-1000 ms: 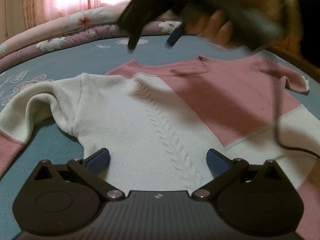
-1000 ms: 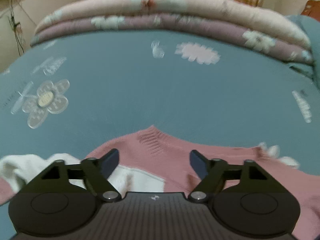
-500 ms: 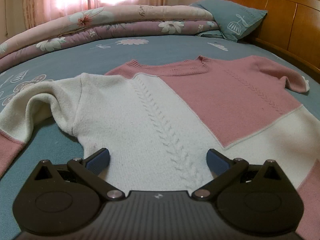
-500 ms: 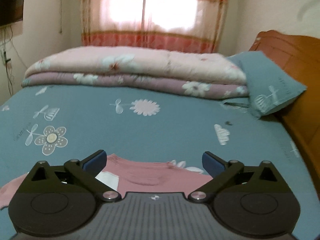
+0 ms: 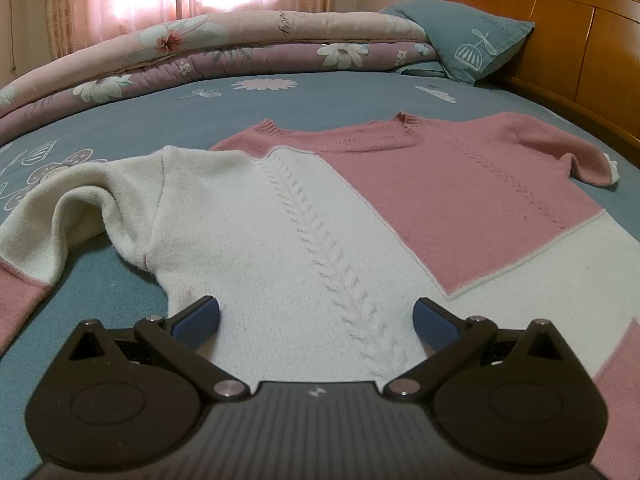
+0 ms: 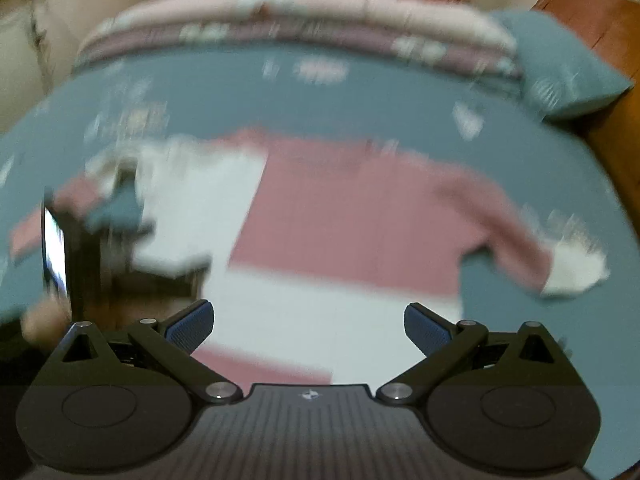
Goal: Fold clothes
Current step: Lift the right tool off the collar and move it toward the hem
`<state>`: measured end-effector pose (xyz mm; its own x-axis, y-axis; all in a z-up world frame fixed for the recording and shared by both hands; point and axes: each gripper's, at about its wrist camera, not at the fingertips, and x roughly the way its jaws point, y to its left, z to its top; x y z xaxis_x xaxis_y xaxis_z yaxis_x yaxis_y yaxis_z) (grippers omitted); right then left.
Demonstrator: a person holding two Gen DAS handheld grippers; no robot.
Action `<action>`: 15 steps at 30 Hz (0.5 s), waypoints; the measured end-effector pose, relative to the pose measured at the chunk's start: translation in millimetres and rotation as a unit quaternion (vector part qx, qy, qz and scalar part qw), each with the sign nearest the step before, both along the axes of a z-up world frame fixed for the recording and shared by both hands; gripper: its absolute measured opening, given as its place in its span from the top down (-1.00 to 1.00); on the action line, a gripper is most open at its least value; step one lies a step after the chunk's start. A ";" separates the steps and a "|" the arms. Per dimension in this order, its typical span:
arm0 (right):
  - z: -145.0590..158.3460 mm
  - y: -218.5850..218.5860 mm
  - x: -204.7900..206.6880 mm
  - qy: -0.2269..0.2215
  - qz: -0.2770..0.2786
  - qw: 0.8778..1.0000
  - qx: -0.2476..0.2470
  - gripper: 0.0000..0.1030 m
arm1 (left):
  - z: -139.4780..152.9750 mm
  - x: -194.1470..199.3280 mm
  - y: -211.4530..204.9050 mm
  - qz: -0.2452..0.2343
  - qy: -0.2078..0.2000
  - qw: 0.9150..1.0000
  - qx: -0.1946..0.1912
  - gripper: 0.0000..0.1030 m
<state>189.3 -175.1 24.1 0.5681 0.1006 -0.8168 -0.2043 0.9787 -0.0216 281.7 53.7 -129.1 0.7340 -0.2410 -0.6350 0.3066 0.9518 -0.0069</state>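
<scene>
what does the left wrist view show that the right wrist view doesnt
Only the left wrist view shows the sweater's cable-knit braid and ribbed collar sharply, under the open left gripper. Only the right wrist view, which is blurred, shows the pink sleeve's white cuff, with the open right gripper above the hem. Both show the sweater, teal pillow and folded quilts.

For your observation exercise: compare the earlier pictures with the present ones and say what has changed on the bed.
The right gripper pulled back from the neckline, so its view now takes in most of the pink and white knitted sweater; it opened wider and holds nothing. It has also left the left view. The left gripper stayed open over the hem, and the sweater lies flat as before.
</scene>
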 end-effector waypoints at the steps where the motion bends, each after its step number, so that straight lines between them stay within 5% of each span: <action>1: -11.8 -0.5 -4.5 0.009 0.003 1.000 0.001 -1.00 | 0.3 -0.1 0.1 0.000 0.000 1.000 -0.001 -0.99; 6: -62.9 -22.8 -31.6 0.070 -0.038 0.996 0.049 -1.00 | 0.2 -1.0 1.5 0.000 0.000 1.000 -0.003 -0.99; 15: -105.8 -60.0 -78.5 0.137 -0.136 0.967 0.167 -1.00 | 0.1 -0.4 1.2 0.001 -0.001 1.000 0.000 -0.99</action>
<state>110.7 -235.2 -81.8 0.3779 0.2620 -0.8880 0.1077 0.9402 0.3233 281.3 54.9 -129.0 0.7354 -0.2401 -0.6336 0.3050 0.9523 -0.0069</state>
